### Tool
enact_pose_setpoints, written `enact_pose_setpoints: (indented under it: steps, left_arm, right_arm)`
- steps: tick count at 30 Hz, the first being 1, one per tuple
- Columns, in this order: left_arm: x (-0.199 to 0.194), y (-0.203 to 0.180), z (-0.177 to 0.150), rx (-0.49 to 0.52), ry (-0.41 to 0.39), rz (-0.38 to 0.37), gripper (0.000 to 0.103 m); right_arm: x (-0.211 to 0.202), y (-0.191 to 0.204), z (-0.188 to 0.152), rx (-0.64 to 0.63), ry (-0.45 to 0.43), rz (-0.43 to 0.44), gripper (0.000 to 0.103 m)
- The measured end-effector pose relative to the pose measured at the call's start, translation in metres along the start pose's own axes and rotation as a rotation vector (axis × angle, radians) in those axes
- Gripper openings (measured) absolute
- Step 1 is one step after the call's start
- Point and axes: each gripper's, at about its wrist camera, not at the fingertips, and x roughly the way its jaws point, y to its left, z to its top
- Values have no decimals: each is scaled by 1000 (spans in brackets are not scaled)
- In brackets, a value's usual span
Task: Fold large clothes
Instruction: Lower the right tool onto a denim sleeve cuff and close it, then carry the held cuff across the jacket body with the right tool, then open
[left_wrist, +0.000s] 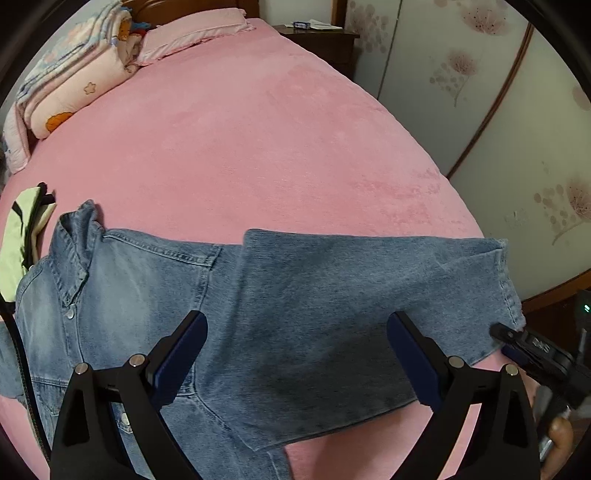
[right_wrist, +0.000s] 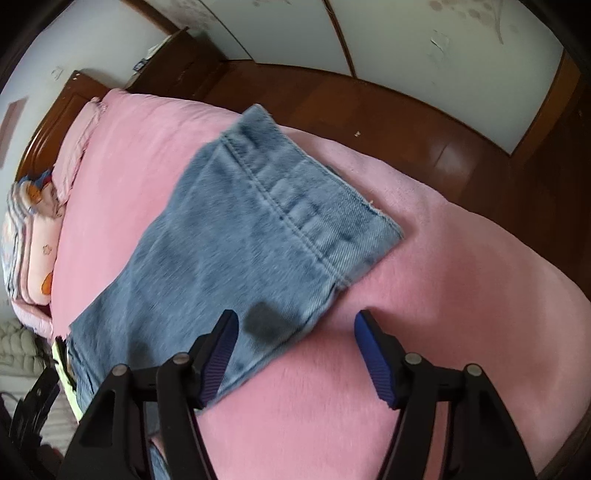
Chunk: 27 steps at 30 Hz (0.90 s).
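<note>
your left gripper (left_wrist: 295, 358) and right gripper (right_wrist: 295, 350) both gape wide, holding nothing. the shirt (left_wrist: 258, 314) lies flat at the bed's (left_wrist: 258, 147) near edge, long axis along that edge, collar pointing left. a one-layer pinch at the hem could drag the fold crooked.

Spread tongs (right_wrist: 295, 354) hover over the denim garment's (right_wrist: 236, 236) edge on the pink bed (right_wrist: 461, 295)
</note>
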Motion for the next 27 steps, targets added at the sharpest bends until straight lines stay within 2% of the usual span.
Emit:
enact_pose_setpoints:
  steps: [2,5,6,8,9,13,20,27]
  left_arm:
    - [0,-3,0,9,8,-15,97]
    - [-2,-5,1,17,10,-23,97]
    - [-4,-5,1,18,11,-25,97]
    - [-8,-4,2,19,8,-25,97]
    - [-11,-4,2,19,4,-25,97]
    - [-25,-2,5,21,-11,-18,97]
    - [-60,1,12,53,-38,16,97]
    - [-105,21,9,29,-90,30,97]
  right_arm:
    - [6,0,4,19,-1,-1,59]
    - [10,3,11,17,-10,-26,36]
    - [11,4,13,15,-8,-25,23]
    - [10,7,16,1,-5,-13,9]
    - [9,9,17,-6,-8,-10,6]
    - [-13,24,15,-64,-57,-12,5]
    - [-71,68,7,-182,-152,49,4]
    - [-127,134,-11,-377,-243,120,4]
